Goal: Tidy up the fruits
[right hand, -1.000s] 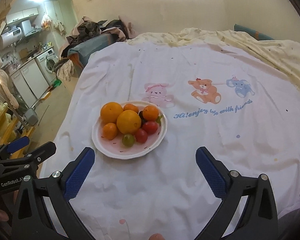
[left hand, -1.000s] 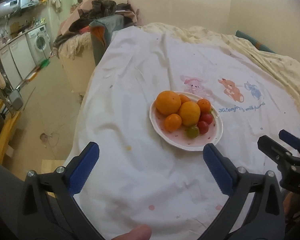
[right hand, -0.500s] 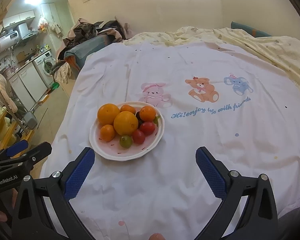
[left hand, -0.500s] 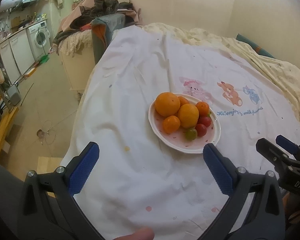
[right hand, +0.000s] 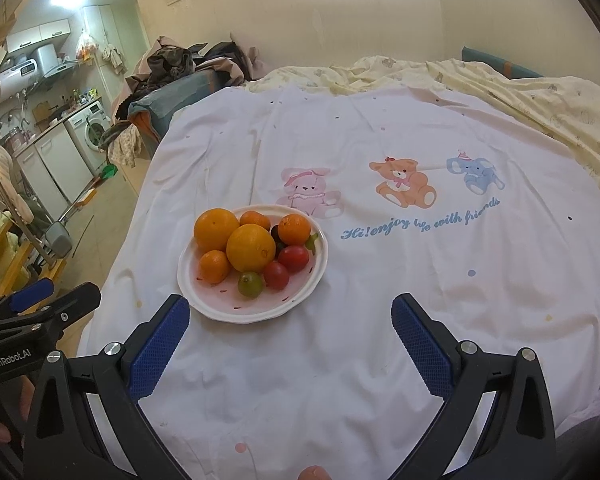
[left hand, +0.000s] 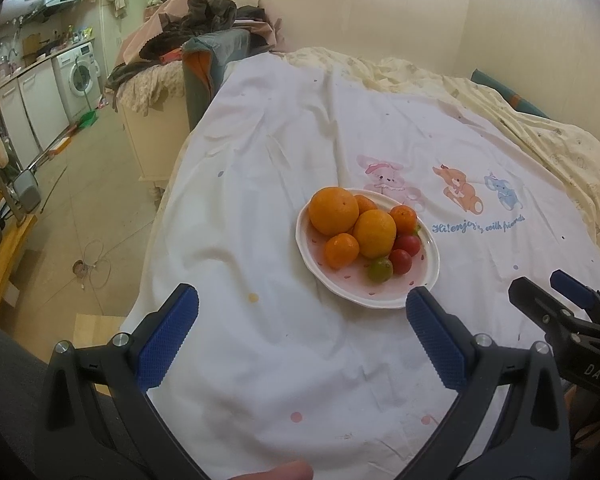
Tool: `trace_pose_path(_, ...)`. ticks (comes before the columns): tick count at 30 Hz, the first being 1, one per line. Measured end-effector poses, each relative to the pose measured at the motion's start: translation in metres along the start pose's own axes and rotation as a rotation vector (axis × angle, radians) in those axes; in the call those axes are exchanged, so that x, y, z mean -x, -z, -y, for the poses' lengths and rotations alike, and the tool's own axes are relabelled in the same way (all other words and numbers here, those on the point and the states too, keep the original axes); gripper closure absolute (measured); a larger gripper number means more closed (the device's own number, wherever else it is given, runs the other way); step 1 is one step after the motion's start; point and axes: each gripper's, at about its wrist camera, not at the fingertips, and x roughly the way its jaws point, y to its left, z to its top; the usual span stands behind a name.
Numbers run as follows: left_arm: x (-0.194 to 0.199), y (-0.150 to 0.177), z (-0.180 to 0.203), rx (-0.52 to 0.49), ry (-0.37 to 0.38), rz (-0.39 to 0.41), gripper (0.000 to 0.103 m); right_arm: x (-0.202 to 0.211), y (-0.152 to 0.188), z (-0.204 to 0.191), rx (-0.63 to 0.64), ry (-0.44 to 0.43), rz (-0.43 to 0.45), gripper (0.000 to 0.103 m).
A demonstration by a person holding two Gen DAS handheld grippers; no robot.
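Observation:
A white plate [left hand: 422,288] [right hand: 220,304] sits on a white printed sheet and holds two big oranges [left hand: 333,210] [right hand: 250,247], several small mandarins [left hand: 341,251] [right hand: 214,266], red tomatoes [left hand: 400,261] [right hand: 293,258] and one green-yellow tomato [left hand: 380,270] [right hand: 249,284]. My left gripper [left hand: 302,318] is open and empty, above the sheet just short of the plate. My right gripper [right hand: 290,326] is open and empty, with the plate ahead and to its left. Each gripper shows at the edge of the other's view.
The white sheet [right hand: 380,280] with cartoon animals covers the surface; a yellow blanket [right hand: 540,92] lies at the back right. The sheet's left edge drops to the floor [left hand: 80,220]. A clothes pile [left hand: 204,12] sits at the back left.
Both grippers have drawn back and risen slightly, so the plate sits a little farther off. The jaws stay open and the fruit has not moved.

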Motion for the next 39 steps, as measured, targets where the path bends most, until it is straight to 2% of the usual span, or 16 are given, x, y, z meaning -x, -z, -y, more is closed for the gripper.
trace_pose_path(39, 0.0013, -0.0011, 0.0018, -0.001, -0.003, 0.003, 0.001, 0.0000, -0.0055, 0.0071, -0.004, -0.007, 0.004, 0.000)
